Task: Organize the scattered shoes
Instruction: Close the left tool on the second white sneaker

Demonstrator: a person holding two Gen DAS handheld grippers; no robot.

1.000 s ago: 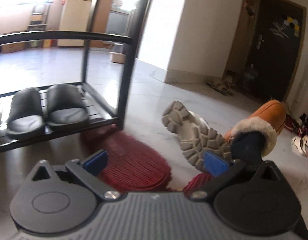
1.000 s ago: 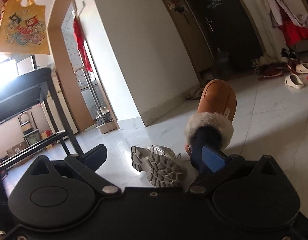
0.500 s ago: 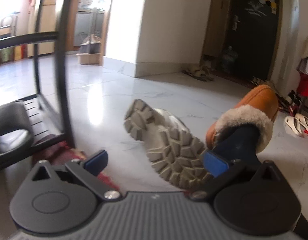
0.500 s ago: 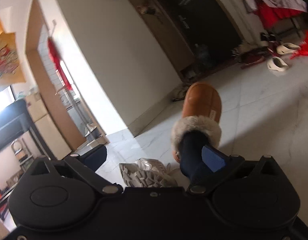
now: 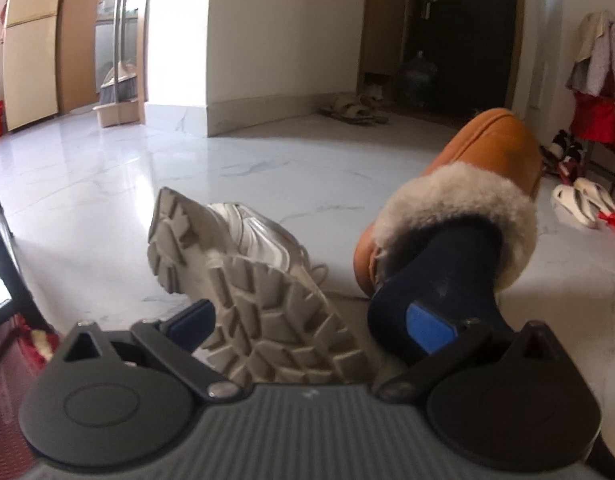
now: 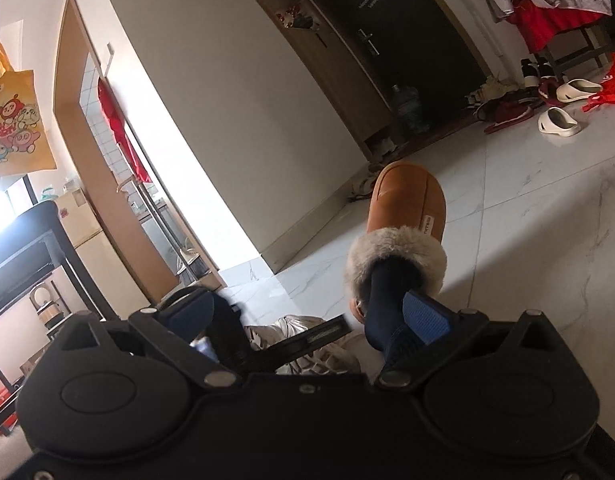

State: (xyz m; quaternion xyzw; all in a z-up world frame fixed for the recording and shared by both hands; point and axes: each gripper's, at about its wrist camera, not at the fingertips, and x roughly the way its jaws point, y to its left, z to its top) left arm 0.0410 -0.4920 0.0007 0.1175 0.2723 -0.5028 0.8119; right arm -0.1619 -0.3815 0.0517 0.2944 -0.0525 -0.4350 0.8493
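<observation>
While a white sneaker (image 5: 243, 280) lies on its side on the marble floor (image 5: 107, 168), sole up between the wide-open fingers of the left gripper (image 5: 307, 324), the right gripper (image 6: 307, 316) hangs just above it, equally spread, holding nothing.

Sneaker (image 5: 263, 292) heel behind gripper body; red mat (image 5: 7, 360) cut off at edge.

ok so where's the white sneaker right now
In the left wrist view the white sneaker lies on its side on the marble floor, sole facing the camera, between the left gripper's open jaws, just left of the fur-lined orange slipper.
</observation>
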